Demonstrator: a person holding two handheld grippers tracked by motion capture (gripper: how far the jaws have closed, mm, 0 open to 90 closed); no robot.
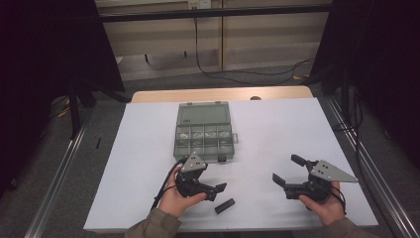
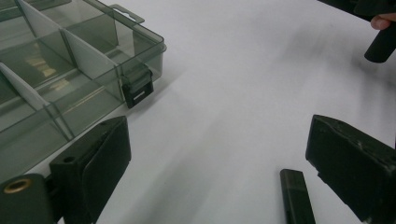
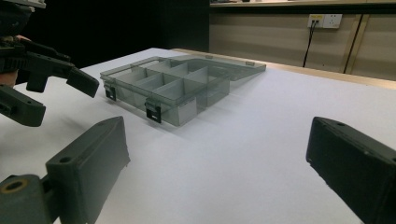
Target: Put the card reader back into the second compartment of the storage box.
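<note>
White counter [image 1: 277,129]: clear box [image 1: 203,131], lid open, at centre. Black bar [image 1: 224,206] lies flat just right of left gripper [image 1: 218,191], jaws apart, empty. Right gripper [image 1: 285,171], jaws apart, empty. Left gripper view adds box latch [image 2: 137,91]; right gripper view, wall socket [image 3: 324,20].
</note>
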